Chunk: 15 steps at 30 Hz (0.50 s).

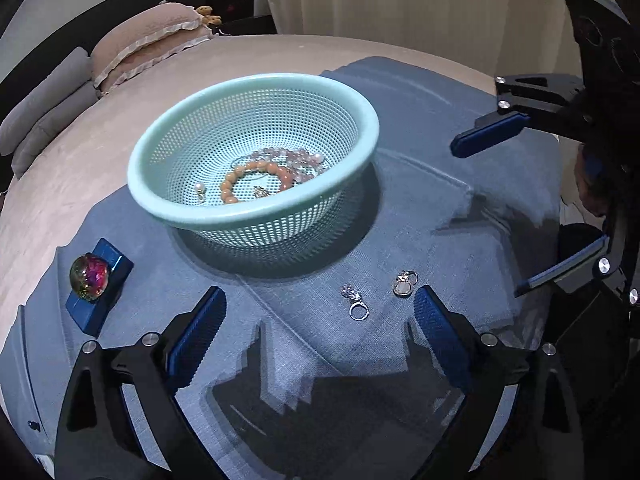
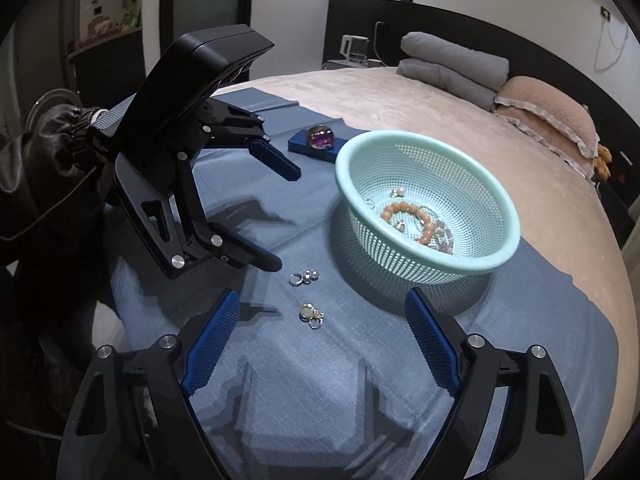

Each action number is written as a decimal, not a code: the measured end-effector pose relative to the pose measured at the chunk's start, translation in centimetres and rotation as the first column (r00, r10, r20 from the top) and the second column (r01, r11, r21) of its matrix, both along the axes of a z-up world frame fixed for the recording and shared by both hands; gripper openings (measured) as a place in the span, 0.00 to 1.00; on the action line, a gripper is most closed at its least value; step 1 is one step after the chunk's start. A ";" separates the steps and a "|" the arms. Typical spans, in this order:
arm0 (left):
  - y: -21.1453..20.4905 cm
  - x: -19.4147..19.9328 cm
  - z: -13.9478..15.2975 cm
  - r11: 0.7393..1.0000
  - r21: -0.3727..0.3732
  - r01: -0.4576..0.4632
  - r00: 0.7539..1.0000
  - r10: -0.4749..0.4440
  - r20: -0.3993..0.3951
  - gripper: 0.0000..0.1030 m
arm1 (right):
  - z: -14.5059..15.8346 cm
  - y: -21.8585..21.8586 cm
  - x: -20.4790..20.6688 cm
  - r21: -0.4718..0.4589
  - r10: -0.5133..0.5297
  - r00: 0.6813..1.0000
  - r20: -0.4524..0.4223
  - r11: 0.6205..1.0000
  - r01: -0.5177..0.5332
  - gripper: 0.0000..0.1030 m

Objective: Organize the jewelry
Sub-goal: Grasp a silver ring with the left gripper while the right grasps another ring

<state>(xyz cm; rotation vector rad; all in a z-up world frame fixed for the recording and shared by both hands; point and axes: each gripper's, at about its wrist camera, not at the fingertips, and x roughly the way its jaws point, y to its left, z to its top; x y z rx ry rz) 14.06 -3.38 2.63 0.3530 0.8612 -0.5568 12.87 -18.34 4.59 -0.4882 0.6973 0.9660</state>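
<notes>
Item: two small silver earrings lying loose on the blue woven cloth (image 1: 460, 208) spread over the bed — one with a hoop and sparkly cluster (image 1: 355, 302), one with a pale oval stone (image 1: 404, 284), just beside each other and in front of the mint-green perforated plastic basket (image 1: 256, 148). The basket already holds an orange bead bracelet (image 1: 256, 180), pinkish beads and a pearl piece. My left hand-held gripper (image 1: 318, 320) is spread wide, nothing between its pads, angled down with the hoop earring near its centre line. My right hand-held gripper (image 2: 322, 334) is likewise spread and empty, tilted down over the stone earring. To do this well, I judge — lower until the pads bracket one earring alone, close gently, avoid snagging cloth.
</notes>
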 end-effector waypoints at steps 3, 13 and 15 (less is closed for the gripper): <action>-0.9 0.3 -1.1 0.998 0.050 0.027 1.000 -0.027 -0.004 0.87 | -2.5 0.8 1.4 -0.048 0.008 0.998 -0.055 0.999 -0.011 0.72; -1.5 2.1 -3.5 0.993 0.052 0.101 0.992 -0.097 -0.083 0.42 | -6.1 1.9 2.2 -0.067 0.063 0.993 -0.100 0.995 -0.070 0.12; -1.7 1.7 -3.6 0.993 0.032 0.114 0.989 -0.110 -0.094 0.28 | -6.1 2.2 2.2 -0.072 0.066 0.992 -0.107 0.995 -0.074 0.09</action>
